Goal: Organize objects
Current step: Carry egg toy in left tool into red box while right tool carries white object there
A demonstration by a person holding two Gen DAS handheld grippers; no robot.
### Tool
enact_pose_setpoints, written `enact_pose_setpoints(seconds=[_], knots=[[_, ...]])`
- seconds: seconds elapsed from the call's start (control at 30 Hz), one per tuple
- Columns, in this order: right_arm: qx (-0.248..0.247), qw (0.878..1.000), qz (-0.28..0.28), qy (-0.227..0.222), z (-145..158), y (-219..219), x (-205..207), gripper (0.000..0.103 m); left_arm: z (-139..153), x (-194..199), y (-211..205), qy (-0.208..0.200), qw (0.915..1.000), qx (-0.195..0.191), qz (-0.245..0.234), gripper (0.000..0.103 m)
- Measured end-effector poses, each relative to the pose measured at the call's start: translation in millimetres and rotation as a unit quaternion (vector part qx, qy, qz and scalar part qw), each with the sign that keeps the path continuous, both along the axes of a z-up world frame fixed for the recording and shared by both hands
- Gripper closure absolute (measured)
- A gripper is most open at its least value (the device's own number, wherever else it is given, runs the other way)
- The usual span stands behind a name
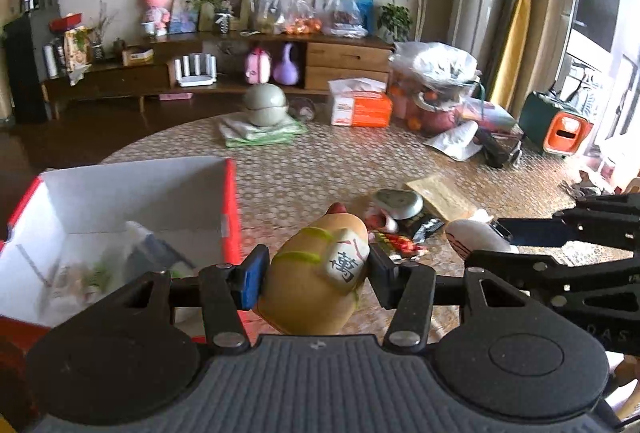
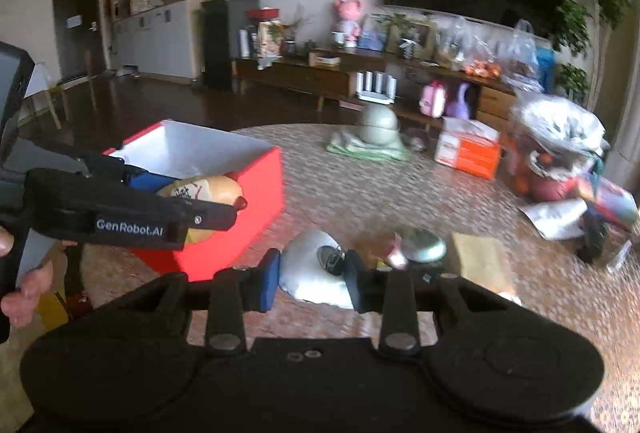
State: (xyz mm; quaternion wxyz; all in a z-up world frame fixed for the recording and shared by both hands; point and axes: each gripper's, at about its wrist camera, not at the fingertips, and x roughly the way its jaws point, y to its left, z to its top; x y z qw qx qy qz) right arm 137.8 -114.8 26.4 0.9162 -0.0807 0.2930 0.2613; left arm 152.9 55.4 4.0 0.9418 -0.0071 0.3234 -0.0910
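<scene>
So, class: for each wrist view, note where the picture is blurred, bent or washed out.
Left wrist view: window side washed out by daylight, red box contents smeared, room edges bowed. Right wrist view: bags of fruit streaked with motion blur, table pattern softened, walls curved by the fisheye.

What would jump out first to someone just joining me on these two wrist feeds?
The yellow chicken figurine with a mahjong tile on its side, clamped in the left hand-held gripper just right of the open red box. Next, the white object between the right hand-held gripper's fingers, low over the patterned table. Snack packets and a grey-green dish lie just beyond.
</scene>
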Motion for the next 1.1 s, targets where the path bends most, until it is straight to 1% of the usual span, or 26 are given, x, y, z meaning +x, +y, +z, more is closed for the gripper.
enact_pose_setpoints(seconds=[0.3,0.63,0.9,0.97,1.1], knots=[[-0.001,0.999,0.052,-0.005,10,69,5,0.070,6,-18,61,-0.006,0.9991,-0.001,0.043,0.051],[-0.021,0.994,0.104,-0.016,7,138,21,0.070,3,-18,130,0.002,0.9954,0.010,0.096,0.051],[-0.044,0.992,0.118,-0.006,-10,179,44,0.070,-3,6,165,0.009,0.9910,0.038,0.128,0.051],[-0.050,0.991,0.121,-0.001,-15,189,49,0.070,-6,15,172,0.013,0.9902,0.044,0.132,0.051],[-0.048,0.991,0.126,0.013,-20,203,57,0.070,-12,38,185,0.028,0.9878,0.051,0.144,0.051]])
